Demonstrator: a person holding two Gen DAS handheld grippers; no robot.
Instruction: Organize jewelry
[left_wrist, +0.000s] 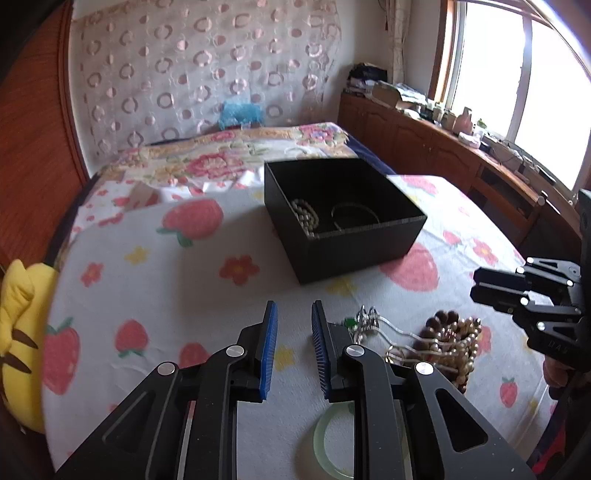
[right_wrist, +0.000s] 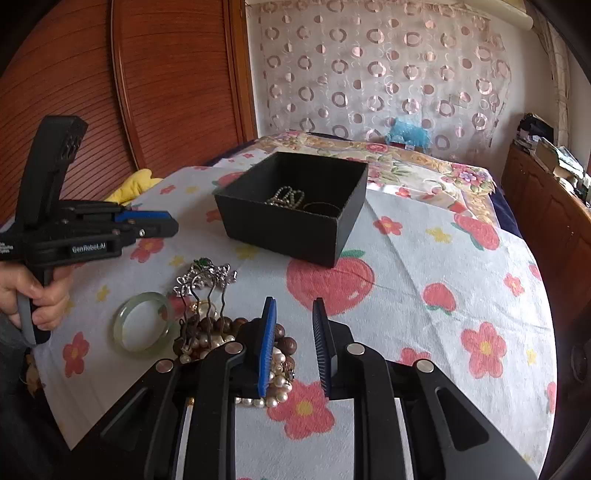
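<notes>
Home bedroom: bed (left_wrist: 221, 258) under strawberry sheet, wooden wardrobe (right_wrist: 166, 85) and circle-patterned curtain (right_wrist: 380, 74) behind it, cluttered cabinet (left_wrist: 424, 140) beside it

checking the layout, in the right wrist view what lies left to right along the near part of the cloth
left hand-held gripper → jade bangle → silver hairpins → bead and pearl pile → right hand-held gripper

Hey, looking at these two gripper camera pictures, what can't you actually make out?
- Left wrist view: pale green jade bangle partly hidden by the left gripper.
- Right wrist view: pile of pearl and brown wooden bead strands partly covered by the right gripper.
- Both views: open black box; its front wall hides part of the floor.
- Left wrist view: windowsill clutter too small to identify.
</notes>
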